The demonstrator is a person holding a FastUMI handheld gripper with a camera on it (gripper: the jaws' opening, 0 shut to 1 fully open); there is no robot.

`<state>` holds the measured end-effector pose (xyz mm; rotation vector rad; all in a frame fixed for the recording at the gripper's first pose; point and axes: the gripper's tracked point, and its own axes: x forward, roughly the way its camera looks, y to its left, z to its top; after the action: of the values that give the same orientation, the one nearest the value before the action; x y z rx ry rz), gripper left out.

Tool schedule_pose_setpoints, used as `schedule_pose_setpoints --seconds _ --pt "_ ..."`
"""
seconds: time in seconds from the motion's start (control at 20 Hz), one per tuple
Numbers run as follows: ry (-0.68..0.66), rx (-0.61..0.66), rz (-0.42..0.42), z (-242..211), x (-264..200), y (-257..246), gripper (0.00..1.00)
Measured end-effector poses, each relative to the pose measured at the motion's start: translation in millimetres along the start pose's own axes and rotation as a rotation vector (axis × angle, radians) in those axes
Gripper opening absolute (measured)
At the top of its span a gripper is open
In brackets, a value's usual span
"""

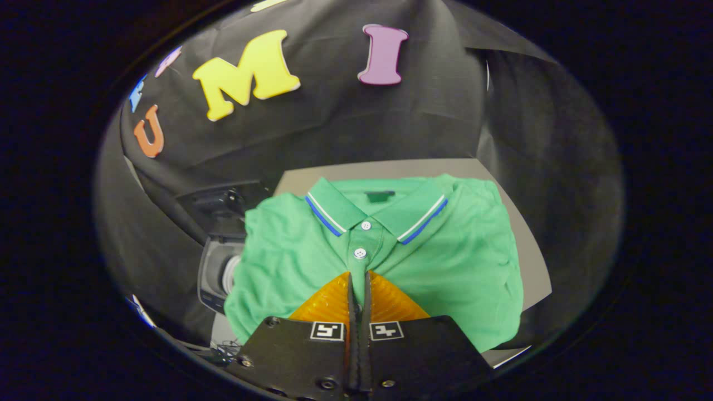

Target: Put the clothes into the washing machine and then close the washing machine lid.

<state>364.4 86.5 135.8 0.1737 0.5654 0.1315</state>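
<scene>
A green polo shirt (445,250) with a blue-and-white striped collar lies spread on a grey table (529,262), and its left side hangs over the table's edge. My gripper (359,277) sits over the shirt's chest, just below the second button. Its fingers are closed together with a thin strip of the green button placket pinched between them. To the left, below the table's level, stands the grey and white washing machine (214,275); the shirt hides part of it.
The black cloth wall stands close behind the table and wraps around both sides. A dark piece of equipment (223,203) sits behind the washing machine. Bare table shows to the right of the shirt.
</scene>
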Motion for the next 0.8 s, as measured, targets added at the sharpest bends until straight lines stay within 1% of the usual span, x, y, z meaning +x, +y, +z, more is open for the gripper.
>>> schedule_pose_setpoints --seconds 0.1,0.35,0.55,0.8 --pt "-0.062 0.023 0.057 10 -20 25 0.04" --pt "-0.183 0.012 0.157 24 -76 88 0.04" --pt "-0.251 -0.023 0.230 36 -107 147 0.04" --pt "-0.306 -0.063 0.328 54 -132 223 0.04"
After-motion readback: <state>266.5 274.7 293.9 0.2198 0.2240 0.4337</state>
